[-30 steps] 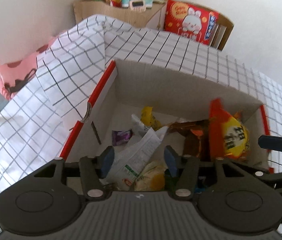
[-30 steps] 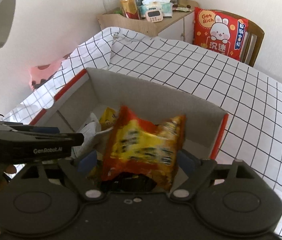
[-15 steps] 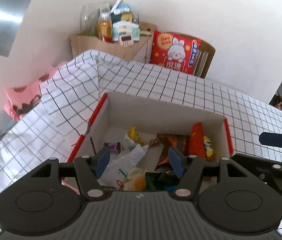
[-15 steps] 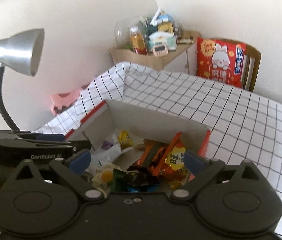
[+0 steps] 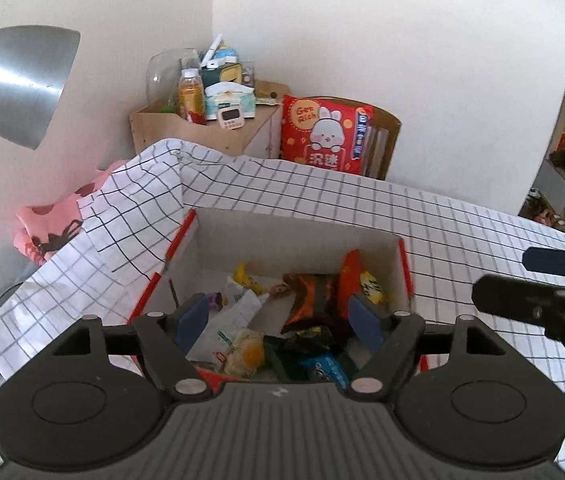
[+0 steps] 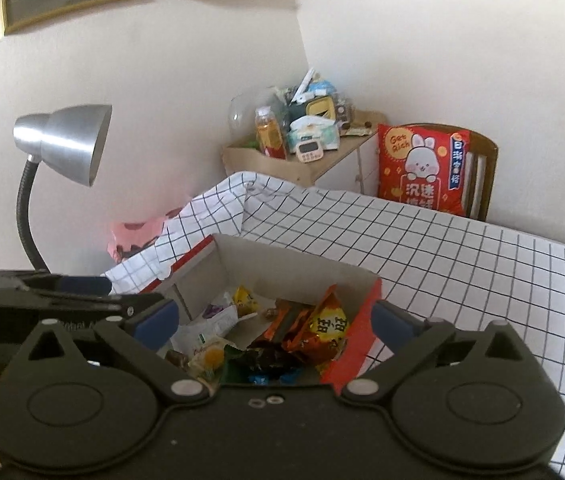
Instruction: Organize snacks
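Note:
An open cardboard box (image 5: 298, 236) with red edges stands on the checked tablecloth and holds several snack packets. An orange and yellow snack bag (image 5: 358, 280) leans against its right wall; it also shows in the right wrist view (image 6: 328, 326). The box also shows in the right wrist view (image 6: 302, 268). My left gripper (image 5: 280, 318) is open and empty above the box's near side. My right gripper (image 6: 276, 320) is open and empty above the box, and it shows at the right of the left wrist view (image 5: 542, 284).
A silver desk lamp (image 6: 62, 144) stands left of the box. A wooden cabinet (image 5: 206, 128) with bottles and a timer is behind the table. A red rabbit cushion (image 5: 324, 136) sits on a chair. A pink cloth (image 5: 48, 228) lies at the left.
My right gripper let go of the orange and yellow bag, which now rests in the box. Both grippers have pulled up and back from the box.

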Available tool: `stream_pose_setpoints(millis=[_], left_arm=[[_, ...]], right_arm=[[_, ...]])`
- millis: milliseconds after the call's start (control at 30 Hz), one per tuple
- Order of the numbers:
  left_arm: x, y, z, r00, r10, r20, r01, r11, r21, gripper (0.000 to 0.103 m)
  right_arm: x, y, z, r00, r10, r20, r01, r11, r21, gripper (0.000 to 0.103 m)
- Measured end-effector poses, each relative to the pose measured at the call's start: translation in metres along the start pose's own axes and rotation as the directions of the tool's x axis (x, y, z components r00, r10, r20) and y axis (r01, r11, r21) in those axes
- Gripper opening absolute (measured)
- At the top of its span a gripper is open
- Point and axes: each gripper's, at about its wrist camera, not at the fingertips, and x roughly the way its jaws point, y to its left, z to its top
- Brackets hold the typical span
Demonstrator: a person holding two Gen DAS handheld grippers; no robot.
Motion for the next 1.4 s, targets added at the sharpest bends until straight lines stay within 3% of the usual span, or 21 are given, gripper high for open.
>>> stream_pose_setpoints(millis=[167,367,933,1400], left_arm=[[-0.013,-0.006,-0.008,1.0,-0.023,0.009,0.023,1.0,-0.009,0.089],[-0.024,-0.012,-0.016,0.999,-0.037,0.003,0.037,0.999,-0.02,0.094],[-0.043,-0.022,-0.023,1.0,-0.018,-0.01,0.018,0.999,-0.047,0.095],[-0.042,-0.023,-0.023,1.0,-0.011,-0.008,0.01,0.999,-0.046,0.095]], right_arm=[[-0.017,-0.003,-0.013,0.999,-0.014,0.038,0.013,1.0,0.019,0.103],[-0.033,-0.004,-0.027,0.998,-0.035,0.052,0.033,0.999,0.042,0.103],[-0.057,0.005,-0.045,0.992,-0.112,0.064,0.106,0.99,0.09,0.103],[-0.056,0.004,-0.047,0.992,-0.117,0.049,0.112,0.989,0.093,0.103]])
